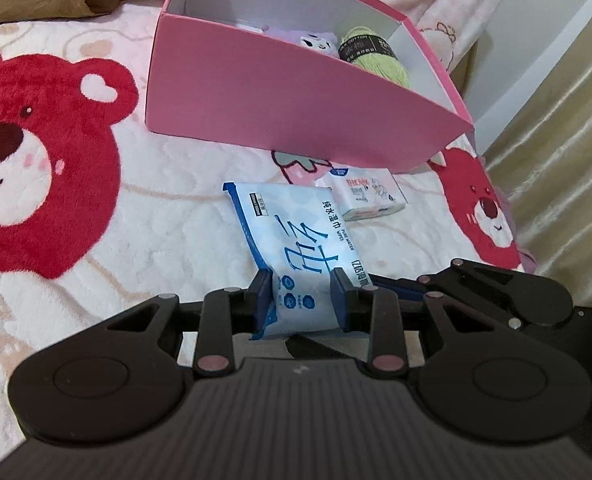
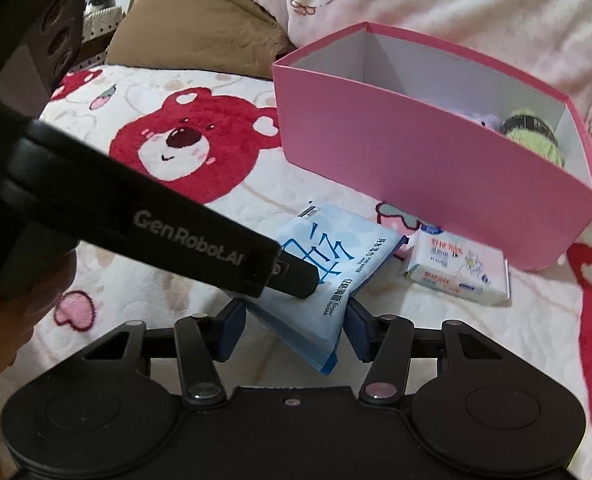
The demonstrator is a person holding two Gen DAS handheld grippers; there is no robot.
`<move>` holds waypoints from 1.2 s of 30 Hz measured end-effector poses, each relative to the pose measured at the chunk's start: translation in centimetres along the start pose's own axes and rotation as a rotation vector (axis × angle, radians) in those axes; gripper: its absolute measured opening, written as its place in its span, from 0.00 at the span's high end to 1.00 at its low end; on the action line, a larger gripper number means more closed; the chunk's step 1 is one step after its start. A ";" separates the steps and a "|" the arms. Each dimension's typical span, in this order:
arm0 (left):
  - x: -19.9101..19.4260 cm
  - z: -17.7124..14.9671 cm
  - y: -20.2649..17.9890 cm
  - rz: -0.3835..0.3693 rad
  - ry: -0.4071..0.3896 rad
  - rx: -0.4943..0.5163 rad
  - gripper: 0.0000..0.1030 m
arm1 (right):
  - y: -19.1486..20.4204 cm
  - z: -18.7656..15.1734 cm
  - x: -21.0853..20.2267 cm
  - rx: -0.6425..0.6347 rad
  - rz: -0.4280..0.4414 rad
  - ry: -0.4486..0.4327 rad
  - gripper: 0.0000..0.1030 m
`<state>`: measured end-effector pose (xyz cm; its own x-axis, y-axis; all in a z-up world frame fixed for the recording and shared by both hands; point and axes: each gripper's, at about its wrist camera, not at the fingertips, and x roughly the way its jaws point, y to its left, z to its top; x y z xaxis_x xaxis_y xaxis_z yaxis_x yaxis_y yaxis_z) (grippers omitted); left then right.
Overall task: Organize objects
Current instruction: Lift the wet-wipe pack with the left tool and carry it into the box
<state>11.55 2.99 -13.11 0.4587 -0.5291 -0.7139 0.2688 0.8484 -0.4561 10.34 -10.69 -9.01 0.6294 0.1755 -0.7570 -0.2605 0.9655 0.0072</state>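
The left tool [image 1: 302, 294] is closed on the near end of the blue wipes pack [image 1: 291, 240]. The right tool [image 2: 293, 330] is half open around the same pack, not clearly pressing. Ahead stands the pink box [image 1: 296, 92]; the small tissue pack [image 1: 370, 196] lies before it on the bed.

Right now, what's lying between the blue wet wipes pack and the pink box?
A small tissue pack lies on the bear blanket between the wet wipes pack and pink box; both wrist views show it.

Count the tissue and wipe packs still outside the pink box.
2. The blue wipes pack sits between both grippers' fingers; the small white pack lies beside it, before the pink box. Others may be hidden inside.
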 end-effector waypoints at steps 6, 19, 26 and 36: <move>1.4 -0.2 0.5 -0.032 0.094 -0.066 0.71 | -1.5 -0.7 1.3 0.126 0.066 0.089 0.26; 3.1 -0.3 2.0 -0.021 0.049 -0.118 0.73 | -2.2 -0.8 2.6 0.228 0.076 0.109 0.26; 0.9 -0.2 0.6 -0.027 0.027 -0.078 0.75 | -1.2 -0.2 0.6 0.134 0.052 0.080 0.34; -6.0 4.5 -2.9 -0.009 -0.072 -0.016 0.75 | -0.6 3.9 -5.6 0.007 0.035 -0.091 0.34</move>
<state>11.81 3.77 -5.11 0.5157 -0.5339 -0.6701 0.2599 0.8427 -0.4715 9.79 -11.49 -2.24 0.6839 0.2253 -0.6939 -0.2787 0.9597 0.0370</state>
